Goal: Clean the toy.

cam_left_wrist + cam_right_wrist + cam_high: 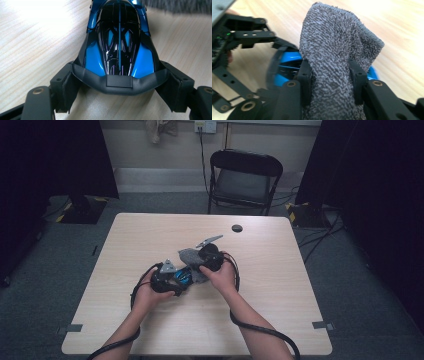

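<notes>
Blue toy car (pixel 119 40) held on tabletop (pixel 150 235) by rear wing between left claw (pixel 119 85) pads. Grey cloth (pixel 334 62) pinched in right claw (pixel 332 82), draped against car.

Both forearms reach in from the table's near edge and meet near its middle, the left gripper (pixel 167 279) clamped on the blue toy car (pixel 119 42) while the right gripper (pixel 207 256) pinches the grey cloth (pixel 334 65).
</notes>
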The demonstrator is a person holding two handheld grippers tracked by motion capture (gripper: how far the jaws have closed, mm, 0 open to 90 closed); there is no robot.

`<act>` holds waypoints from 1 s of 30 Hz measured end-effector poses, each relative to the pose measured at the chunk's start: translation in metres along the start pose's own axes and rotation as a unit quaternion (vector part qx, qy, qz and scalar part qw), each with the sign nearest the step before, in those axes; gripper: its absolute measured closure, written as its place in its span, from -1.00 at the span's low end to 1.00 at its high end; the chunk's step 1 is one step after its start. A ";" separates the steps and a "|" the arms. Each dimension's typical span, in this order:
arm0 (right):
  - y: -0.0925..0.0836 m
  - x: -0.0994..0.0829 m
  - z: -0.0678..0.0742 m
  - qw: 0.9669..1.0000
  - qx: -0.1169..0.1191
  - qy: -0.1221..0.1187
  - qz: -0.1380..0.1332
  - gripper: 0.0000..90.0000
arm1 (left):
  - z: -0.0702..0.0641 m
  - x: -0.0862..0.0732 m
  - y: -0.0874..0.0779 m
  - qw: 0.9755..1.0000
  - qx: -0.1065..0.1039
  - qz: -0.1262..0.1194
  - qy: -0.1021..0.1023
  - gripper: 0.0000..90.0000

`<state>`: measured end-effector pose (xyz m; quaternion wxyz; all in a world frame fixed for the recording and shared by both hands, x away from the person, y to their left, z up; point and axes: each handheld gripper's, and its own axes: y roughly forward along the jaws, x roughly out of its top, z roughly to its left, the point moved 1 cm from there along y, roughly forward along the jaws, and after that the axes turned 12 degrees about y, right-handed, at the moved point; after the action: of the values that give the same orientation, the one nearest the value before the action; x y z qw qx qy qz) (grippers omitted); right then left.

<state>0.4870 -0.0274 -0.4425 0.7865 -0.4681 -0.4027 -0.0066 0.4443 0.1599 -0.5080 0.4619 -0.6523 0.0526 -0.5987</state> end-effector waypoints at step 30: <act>0.017 -0.002 0.030 0.999 0.024 -0.029 0.015 0.24 | 0.000 0.000 0.000 1.000 0.002 -0.001 -0.001 -0.45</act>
<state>0.4737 0.0033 -0.4488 0.7855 -0.4554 -0.4181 0.0282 0.4442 0.1598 -0.5080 0.4624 -0.6522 0.0501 -0.5987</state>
